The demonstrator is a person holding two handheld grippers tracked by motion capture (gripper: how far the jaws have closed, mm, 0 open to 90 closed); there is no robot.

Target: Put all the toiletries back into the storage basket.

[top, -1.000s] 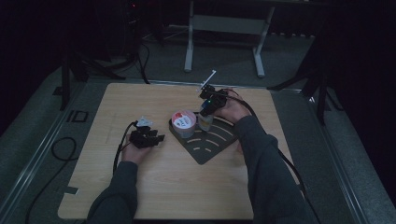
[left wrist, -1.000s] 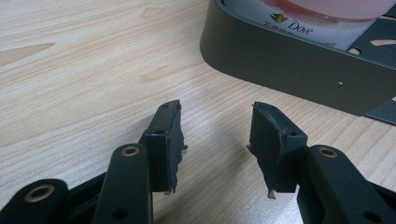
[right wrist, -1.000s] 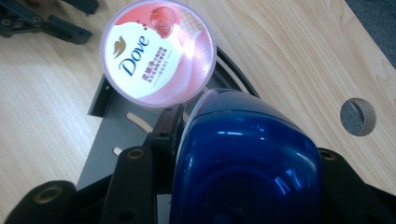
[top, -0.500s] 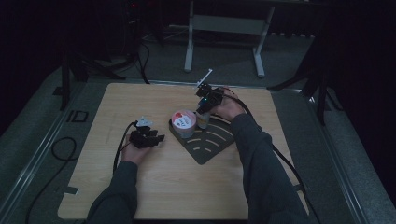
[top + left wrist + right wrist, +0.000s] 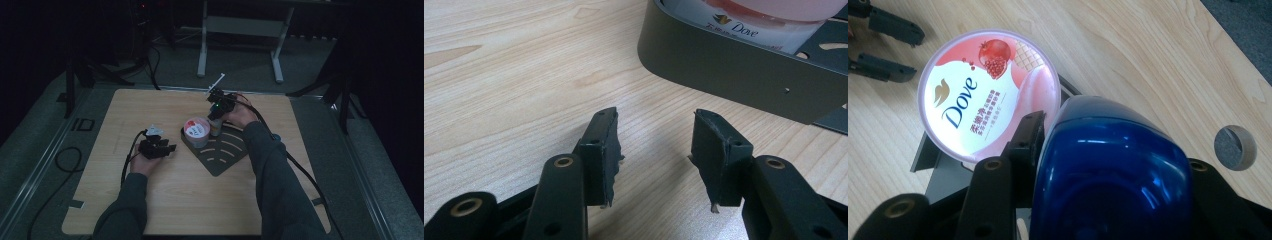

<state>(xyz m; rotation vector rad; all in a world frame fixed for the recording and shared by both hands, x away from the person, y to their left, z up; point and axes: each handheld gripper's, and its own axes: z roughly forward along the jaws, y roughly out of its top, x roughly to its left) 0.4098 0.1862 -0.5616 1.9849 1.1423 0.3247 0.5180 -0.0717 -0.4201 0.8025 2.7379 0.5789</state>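
A pink-lidded Dove jar (image 5: 197,128) (image 5: 987,94) stands on the back left corner of a dark grey slotted rack (image 5: 220,152) at the table's middle. My right gripper (image 5: 216,116) (image 5: 1108,150) points down just right of the jar, shut on a bottle with a glossy blue cap (image 5: 1110,172); the bottle's pale body (image 5: 215,128) stands upright beside the jar. My left gripper (image 5: 159,148) (image 5: 655,150) rests open on the wood left of the rack, nothing between its jaws, facing the rack's wall (image 5: 729,75) and the jar's label (image 5: 744,31).
The wooden table (image 5: 150,200) has a round cable hole (image 5: 1235,147) to the right of the rack. Cables trail from both grippers over the table edges. Metal stand legs (image 5: 240,45) and dark floor lie beyond the far edge.
My right gripper has carried the blue-capped bottle a little left and down, close beside the Dove jar. The left gripper has stayed put.
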